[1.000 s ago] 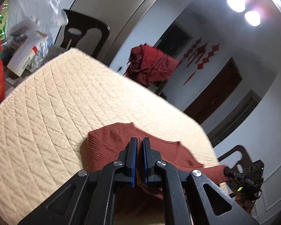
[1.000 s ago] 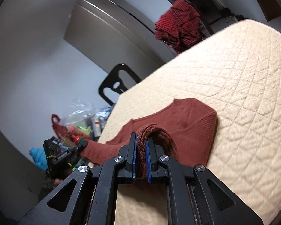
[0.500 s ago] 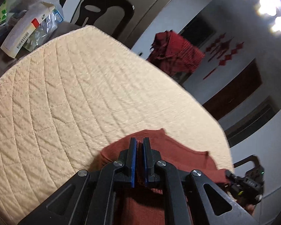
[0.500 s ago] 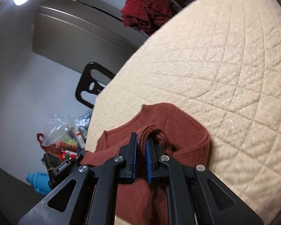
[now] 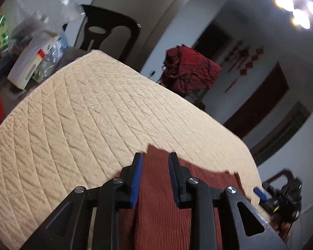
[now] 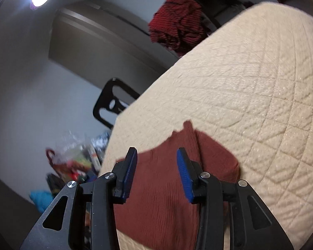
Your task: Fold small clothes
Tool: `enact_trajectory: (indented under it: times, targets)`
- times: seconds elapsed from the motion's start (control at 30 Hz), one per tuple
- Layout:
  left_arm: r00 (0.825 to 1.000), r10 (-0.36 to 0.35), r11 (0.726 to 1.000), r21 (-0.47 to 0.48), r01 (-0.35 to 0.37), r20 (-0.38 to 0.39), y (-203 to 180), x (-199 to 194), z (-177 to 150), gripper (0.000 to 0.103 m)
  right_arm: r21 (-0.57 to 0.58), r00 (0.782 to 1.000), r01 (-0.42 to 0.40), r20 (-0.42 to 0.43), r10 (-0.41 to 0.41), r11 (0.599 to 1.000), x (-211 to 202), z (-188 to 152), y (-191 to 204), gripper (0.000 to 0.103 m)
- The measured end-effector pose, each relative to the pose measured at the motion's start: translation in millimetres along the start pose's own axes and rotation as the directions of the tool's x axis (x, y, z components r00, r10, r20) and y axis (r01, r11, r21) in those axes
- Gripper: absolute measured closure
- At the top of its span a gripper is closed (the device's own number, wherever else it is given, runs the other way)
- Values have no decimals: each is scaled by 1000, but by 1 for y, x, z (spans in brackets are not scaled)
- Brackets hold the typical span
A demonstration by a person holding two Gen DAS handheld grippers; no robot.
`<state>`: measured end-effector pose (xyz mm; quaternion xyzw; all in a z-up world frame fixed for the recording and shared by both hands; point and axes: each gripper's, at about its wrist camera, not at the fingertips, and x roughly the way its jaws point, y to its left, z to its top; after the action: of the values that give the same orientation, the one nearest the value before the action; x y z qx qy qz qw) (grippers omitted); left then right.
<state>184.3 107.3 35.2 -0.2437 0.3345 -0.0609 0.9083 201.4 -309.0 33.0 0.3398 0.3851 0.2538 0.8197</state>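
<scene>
A rust-red knit garment (image 5: 160, 208) lies on a cream quilted mat (image 5: 83, 114) at its near edge. My left gripper (image 5: 155, 160) hovers over it, jaws opening, and the cloth lies flat below them with the blue pads clear of it. In the right wrist view the same garment (image 6: 162, 191) spreads under my right gripper (image 6: 156, 156), whose jaws are also opening; its pads press on nothing. A folded edge of the garment (image 6: 217, 158) lies right of the right finger. The right gripper (image 5: 281, 195) shows at the left view's lower right.
A black chair (image 5: 108, 33) stands beyond the mat's far edge. Boxes and bags (image 5: 33, 60) clutter the left side. A red striped cloth pile (image 5: 189, 70) sits behind the mat. The quilted mat (image 6: 250, 83) stretches away ahead of both grippers.
Both grippers went from shut on bunched red cloth to open. The garment dropped flat onto the mat, and both grippers moved along it.
</scene>
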Motion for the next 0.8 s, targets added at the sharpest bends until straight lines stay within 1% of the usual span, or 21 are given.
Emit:
enact_trajectory:
  times: [0.07,0.2,0.3,0.4,0.43,0.57,0.6,0.67,0.7,0.73,0.77,0.8]
  targets:
    - [1000,0,999,53,1,-13,-9,-4,-11,65,-73,999,36,-21,-37,997,-1,-12,9,63]
    - [998,7,986,169,2,-58,-23,-10,-43,65,-174,992,106,-55,-117,979,-6,-41,12,63]
    - [996,11,976,217,9,-90,-28,-19,-63,65,-228,985,152,-43,-166,962,-17,-63,14,63]
    - [994,4,967,253,23,-106,-39,-33,-81,65,-266,986,160,-5,-167,951,-32,-78,23,63]
    - [994,6,961,275,25,-110,-47,-34,-87,65,-276,985,162,-7,-171,947,-31,-83,27,63]
    - [990,2,940,338,46,-139,-78,-26,-103,65,-353,980,163,-50,-193,921,-3,-102,49,63]
    - [989,13,934,354,41,-149,-85,-21,-107,65,-369,979,156,-66,-193,916,3,-107,52,63]
    - [985,41,914,405,32,-170,-98,-11,-118,65,-414,968,192,-70,-242,890,14,-116,57,63]
    - [983,73,905,425,7,-171,-101,-5,-122,65,-441,956,230,-65,-286,867,19,-119,57,65]
    - [978,114,894,448,-23,-176,-102,1,-128,65,-458,941,267,-67,-333,848,24,-121,55,70]
    - [976,130,886,463,-35,-176,-104,3,-131,65,-452,941,268,-67,-332,851,22,-119,54,70]
    - [978,133,881,471,-41,-163,-106,1,-131,65,-453,942,269,-60,-330,850,18,-118,54,70]
